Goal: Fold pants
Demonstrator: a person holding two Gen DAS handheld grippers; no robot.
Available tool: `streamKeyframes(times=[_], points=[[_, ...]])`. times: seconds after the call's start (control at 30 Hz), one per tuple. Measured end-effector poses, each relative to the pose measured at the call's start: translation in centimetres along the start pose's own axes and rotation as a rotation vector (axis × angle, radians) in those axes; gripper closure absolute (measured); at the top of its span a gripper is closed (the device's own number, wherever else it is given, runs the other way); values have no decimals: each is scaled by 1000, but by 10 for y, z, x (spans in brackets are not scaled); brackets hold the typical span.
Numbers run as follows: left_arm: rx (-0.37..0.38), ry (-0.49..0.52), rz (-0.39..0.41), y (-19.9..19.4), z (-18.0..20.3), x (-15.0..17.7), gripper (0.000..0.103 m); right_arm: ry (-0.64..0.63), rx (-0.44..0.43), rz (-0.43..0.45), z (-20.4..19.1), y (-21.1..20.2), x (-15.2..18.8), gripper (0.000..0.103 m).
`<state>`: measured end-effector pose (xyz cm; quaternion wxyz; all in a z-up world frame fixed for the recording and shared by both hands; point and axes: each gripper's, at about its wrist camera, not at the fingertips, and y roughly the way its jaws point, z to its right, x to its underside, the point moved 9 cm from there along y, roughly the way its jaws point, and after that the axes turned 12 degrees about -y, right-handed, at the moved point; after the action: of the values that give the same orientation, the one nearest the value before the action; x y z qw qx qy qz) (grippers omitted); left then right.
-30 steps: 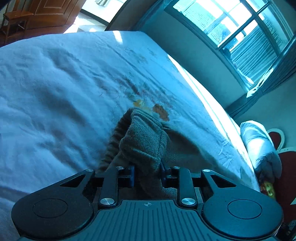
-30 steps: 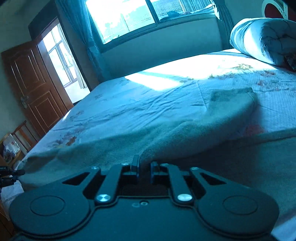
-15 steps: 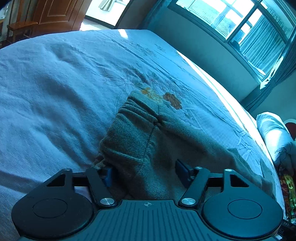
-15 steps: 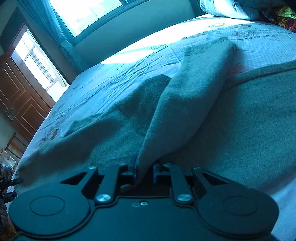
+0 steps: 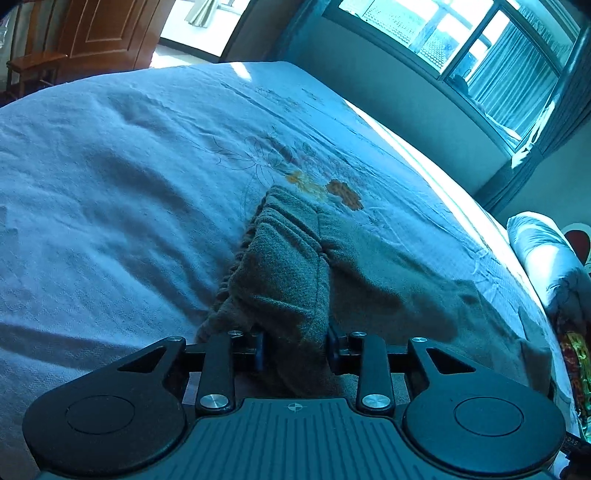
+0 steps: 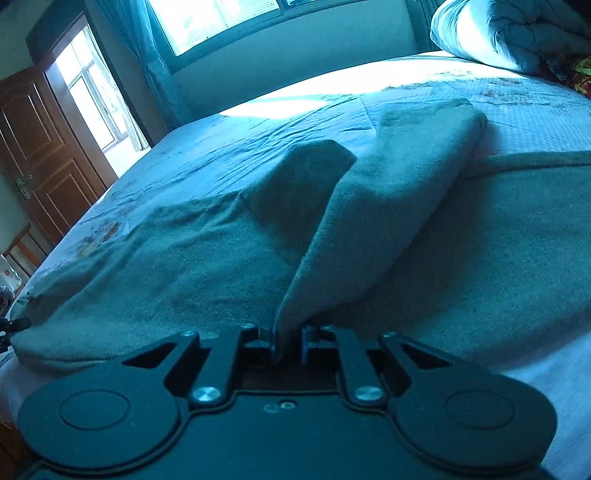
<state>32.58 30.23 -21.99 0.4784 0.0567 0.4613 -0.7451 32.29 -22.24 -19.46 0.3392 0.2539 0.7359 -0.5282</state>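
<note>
Both claws, left claw [image 5: 295,349] and right claw [image 6: 290,341], grip pants [image 5: 288,280]

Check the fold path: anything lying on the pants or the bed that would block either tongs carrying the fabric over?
Nothing visible. The left tongs pinch the waistband end of the pants; the right tongs pinch a raised fold of the pants. Only flat pants fabric and bare bedsheet lie ahead; the rolled quilt sits far off.

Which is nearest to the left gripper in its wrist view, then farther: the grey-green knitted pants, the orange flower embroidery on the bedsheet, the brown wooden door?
1. Grey-green knitted pants, between the left gripper fingers.
2. Orange flower embroidery, just beyond the waistband.
3. Brown wooden door, far upper left.
</note>
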Motion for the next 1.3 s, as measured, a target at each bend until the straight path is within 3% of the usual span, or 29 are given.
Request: streamKeyframes(times=[0.13, 0.2, 0.3, 0.33, 0.37, 0.43, 0.5, 0.63, 0.77, 0.83, 0.9, 1.03, 1.13, 1.23, 1.3], points=[[19, 81, 62, -13, 19, -13, 70, -7, -11, 88, -5, -19, -21, 99], [14, 109, 88, -13, 20, -18, 70, -18, -15, 91, -6, -19, -24, 99], [-64, 97, -10, 10, 1, -9, 69, -36, 12, -16, -2, 4, -2, 99], [-61, 99, -4, 8, 1, -9, 67, -32, 9, -2, -2, 5, 1, 99], [-62, 104, 4, 3, 3, -11, 63, -34, 9, 3, -2, 3, 1, 98], [-99, 106, 65, -14, 4, -19, 33, -18, 18, 29, 0, -6, -4, 89], [-146, 114, 112, -29, -1, -27, 25, 0, 17, 54, 3, -14, -8, 87], [-120, 84, 171, -58, 1, -37, 26, 12, 25, 108, 4, -29, -17, 87], [69, 45, 175, -64, 32, -27, 26, -25, 60, 157, -2, -38, -22, 86], [121, 39, 113, -46, 41, -13, 26, -36, 74, 124, -1, -32, -18, 86], [13, 61, 10, -10, 30, 6, 26, -19, 85, 83, 4, -28, -13, 86], [-70, 155, 64, -12, 52, 12, 26, -16, 78, 131, 9, -45, -19, 84], [-22, 254, 93, -27, 94, 28, 26, -21, 101, 144, 15, -51, -22, 80], [-41, 367, 85, -21, 128, 61, 26, 29, 102, 149, 26, -54, -21, 80], [-15, 402, 67, -14, 150, 87, 26, 33, 108, 159, 31, -59, -21, 80]])
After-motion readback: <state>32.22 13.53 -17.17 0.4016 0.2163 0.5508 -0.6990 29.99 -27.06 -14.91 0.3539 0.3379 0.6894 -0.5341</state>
